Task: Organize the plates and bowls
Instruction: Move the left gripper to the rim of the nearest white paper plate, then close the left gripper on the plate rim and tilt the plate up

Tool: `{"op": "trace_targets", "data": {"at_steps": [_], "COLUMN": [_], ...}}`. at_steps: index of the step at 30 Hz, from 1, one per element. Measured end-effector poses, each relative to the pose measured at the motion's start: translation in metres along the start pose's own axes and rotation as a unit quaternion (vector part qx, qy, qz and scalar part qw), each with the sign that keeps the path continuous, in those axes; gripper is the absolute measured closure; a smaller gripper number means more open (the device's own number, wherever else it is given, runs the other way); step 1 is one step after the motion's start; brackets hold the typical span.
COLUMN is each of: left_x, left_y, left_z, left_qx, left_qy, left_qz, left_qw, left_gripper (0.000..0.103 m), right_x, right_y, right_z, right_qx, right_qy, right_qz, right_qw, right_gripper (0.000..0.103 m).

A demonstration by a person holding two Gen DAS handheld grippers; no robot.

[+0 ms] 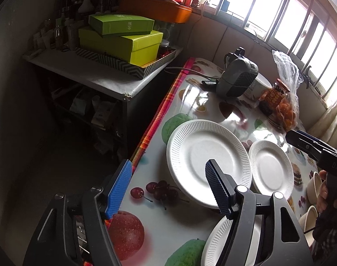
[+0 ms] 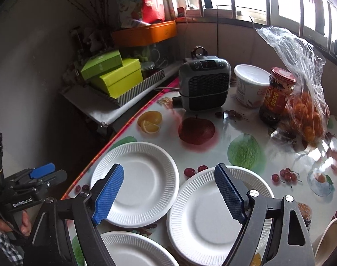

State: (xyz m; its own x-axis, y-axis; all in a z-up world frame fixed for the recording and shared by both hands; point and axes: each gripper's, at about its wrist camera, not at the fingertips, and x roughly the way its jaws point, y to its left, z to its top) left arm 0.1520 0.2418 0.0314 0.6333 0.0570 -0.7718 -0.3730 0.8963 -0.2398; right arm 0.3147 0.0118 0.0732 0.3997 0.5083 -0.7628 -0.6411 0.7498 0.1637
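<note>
Three white paper plates lie on the fruit-print table. In the left wrist view a large plate (image 1: 197, 153) is in the middle, a smaller plate (image 1: 270, 170) is to its right and a third plate (image 1: 212, 239) is close under the gripper. My left gripper (image 1: 168, 188) is open above the large plate's near edge, holding nothing. Paper bowls (image 1: 313, 186) stand at the right edge. My right gripper (image 2: 169, 195) is open and empty above two plates, the left one (image 2: 146, 177) and the right one (image 2: 201, 217). A third plate (image 2: 133, 250) lies nearest.
At the back of the table stand a grey heater (image 2: 203, 84), a white tub (image 2: 250, 84), a red-lidded jar (image 2: 277, 93) and a bag of oranges (image 2: 308, 115). The table's striped edge (image 1: 155, 119) runs on the left, and beyond it is a side shelf with green boxes (image 1: 121, 42).
</note>
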Motion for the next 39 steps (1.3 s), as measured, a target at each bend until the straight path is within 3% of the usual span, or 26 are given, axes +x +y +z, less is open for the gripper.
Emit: {"op": "trace_targets", "data": {"at_steps": [4,6,8,11,16,22,24,39], "left_x": [0.013,0.020,0.027,0.036,0.047,0.060,0.065,0.072], "left_y": [0.000,0.002,0.004,0.007,0.011,0.011,0.013,0.008], "left_z": [0.000,0.001,0.000,-0.001,-0.001,0.000,-0.001,-0.002], "left_qx": [0.001,-0.001,-0.008,-0.018,-0.029,-0.035,-0.046,-0.043], "left_qy": [0.016,0.023,0.036,0.049,0.061,0.071,0.080,0.090], "left_qz": [0.002,0.000,-0.004,-0.009,-0.017,-0.023,-0.032,-0.030], "left_qw": [0.9999,0.9997,0.9993,0.9986,0.9976,0.9966,0.9952,0.9945], "left_gripper": [0.045,0.051,0.056,0.062,0.062,0.062,0.062,0.072], "right_x": [0.027,0.038,0.047,0.065,0.086,0.098,0.100,0.105], "right_y": [-0.005,-0.011,-0.016,-0.020,-0.026,-0.034,-0.036,-0.034], "right_z": [0.004,0.005,0.006,0.003,-0.005,-0.009,-0.009,-0.010], "right_qx": [-0.005,0.004,0.015,0.015,0.029,0.058,0.067,0.065], "right_qy": [0.035,0.050,0.063,0.090,0.121,0.135,0.135,0.137], "right_qz": [0.008,0.013,0.022,0.036,0.041,0.052,0.057,0.078], "right_qw": [0.999,0.999,0.998,0.995,0.991,0.988,0.987,0.985], "right_gripper": [0.033,0.049,0.055,0.056,0.058,0.058,0.063,0.070]}}
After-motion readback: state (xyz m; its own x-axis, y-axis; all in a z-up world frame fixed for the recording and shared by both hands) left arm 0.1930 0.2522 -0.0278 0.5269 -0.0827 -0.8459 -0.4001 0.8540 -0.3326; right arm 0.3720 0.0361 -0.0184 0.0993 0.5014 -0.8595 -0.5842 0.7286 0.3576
